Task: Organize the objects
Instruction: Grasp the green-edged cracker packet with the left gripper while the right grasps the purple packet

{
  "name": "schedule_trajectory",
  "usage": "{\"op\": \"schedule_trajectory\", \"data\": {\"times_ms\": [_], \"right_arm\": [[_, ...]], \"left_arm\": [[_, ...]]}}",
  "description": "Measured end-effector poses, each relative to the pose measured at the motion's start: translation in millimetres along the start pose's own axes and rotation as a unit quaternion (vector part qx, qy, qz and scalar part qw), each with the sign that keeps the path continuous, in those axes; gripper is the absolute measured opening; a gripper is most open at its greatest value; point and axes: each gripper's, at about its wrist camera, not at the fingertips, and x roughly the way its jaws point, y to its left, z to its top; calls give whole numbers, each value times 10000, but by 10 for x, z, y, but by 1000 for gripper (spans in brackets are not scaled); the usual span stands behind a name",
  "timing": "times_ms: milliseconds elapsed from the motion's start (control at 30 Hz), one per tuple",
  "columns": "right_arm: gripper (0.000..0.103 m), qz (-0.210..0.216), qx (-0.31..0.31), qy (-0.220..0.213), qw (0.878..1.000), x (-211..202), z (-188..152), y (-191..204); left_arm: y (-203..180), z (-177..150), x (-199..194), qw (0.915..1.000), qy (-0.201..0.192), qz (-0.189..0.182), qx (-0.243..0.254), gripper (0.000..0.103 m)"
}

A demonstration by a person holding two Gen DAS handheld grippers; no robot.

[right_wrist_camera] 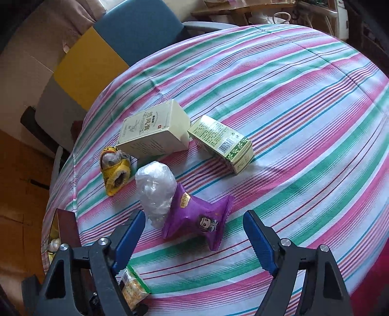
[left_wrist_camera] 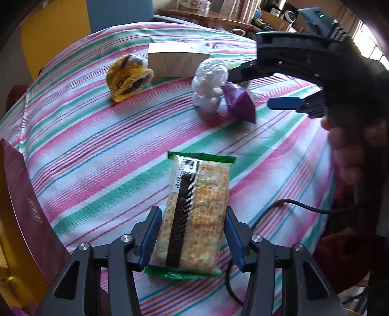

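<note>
While left tool point(left_wrist_camera: 192, 233) clamps cracker packet point(left_wrist_camera: 194, 214) above striped surface point(left_wrist_camera: 97, 150), right tool point(right_wrist_camera: 194, 233) hovers spread wide over purple snack bag point(right_wrist_camera: 199, 218), not touching.

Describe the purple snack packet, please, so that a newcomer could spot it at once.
On the striped tablecloth, look just ahead of the open right gripper. The purple snack packet lies against a crumpled clear plastic bag; it alone is purple.

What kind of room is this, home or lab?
Probably a lived-in home: a round table in a pink-and-green striped cloth, a blue and yellow upholstered chair, and cluttered wooden shelves behind.
</note>
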Motion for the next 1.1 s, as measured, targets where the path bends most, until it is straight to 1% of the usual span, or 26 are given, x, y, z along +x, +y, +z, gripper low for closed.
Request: {"op": "schedule_trajectory", "data": {"times_ms": [67, 100, 133, 167, 200, 300, 333, 367, 400, 433, 467, 533, 567, 633, 667, 733, 800, 833, 900, 967, 1100], "right_arm": [[84, -34, 66, 14, 10000, 2, 2, -23], [84, -46, 89, 11, 9999, 0, 3, -34], [84, -54, 101, 3, 9999, -3, 6, -37], [84, -61, 105, -8, 9999, -5, 8, -38], [84, -75, 106, -16, 9999, -7, 10, -39], [84, -90, 91, -26, 9999, -15, 7, -30], [84, -103, 84, -35, 9999, -17, 7, -27], [84, -113, 78, -41, 9999, -19, 6, -24], [84, -110, 75, -44, 9999, -23, 5, -24], [84, -106, 76, -46, 9999, -24, 3, -24], [84, -109, 85, -32, 9999, -23, -2, -22], [84, -86, -62, 83, 9999, -15, -4, 32], [84, -72, -206, 155, 9996, -21, 2, 83], [84, -149, -767, 399, 9961, -50, 44, 240], [84, -225, -1156, 545, 9915, -66, 64, 332], [84, -508, -2027, 633, 9759, -112, 76, 499], [84, -888, -2826, 701, 9525, -107, 46, 593], [84, -1058, -3122, 761, 9411, -83, 24, 604], [84, -1228, -3497, 894, 9245, -25, -8, 582], [82, -1320, -3676, 1008, 9150, 54, -25, 561], [82, -1447, -3774, 1053, 9086, 199, -15, 569]], "left_arm": [[-19, -34, -65, 9999, -78, -73, 39, 59], [-37, -53, -104, 9998, -121, -137, 82, 65], [-52, -64, -127, 9997, -151, -178, 112, 69], [-69, -75, -150, 9996, -182, -183, 146, 70], [-81, -78, -156, 9996, -190, -144, 173, 70], [-82, 11, -84, 9987, -230, 282, 349, 70], [-13, 68, -27, 9987, -223, 317, 327, 68], [15, 72, 7, 9991, -187, 288, 246, 62], [55, 64, 51, 9998, -114, 147, 113, 45], [89, 42, 74, 9999, -126, 112, -4, 44], [94, 25, 66, 9998, -187, 104, -29, 44], [86, 7, 58, 9998, -175, 126, -27, 43], [90, 5, 57, 9998, -159, 115, -40, 43], [120, -9, 51, 9998, -153, 38, -129, 43], [131, -18, 47, 9997, -159, 6, -160, 43], [156, -45, 35, 9996, -193, -70, -218, 43], [190, -78, 20, 9991, -249, -169, -302, 43], [213, -98, 10, 9986, -278, -237, -371, 43], [240, -118, -1, 9980, -297, -315, -458, 43], [253, -149, -20, 9976, -308, -357, -503, 43], [290, -119, -71, 9974, -335, -372, -510, 43]]}}
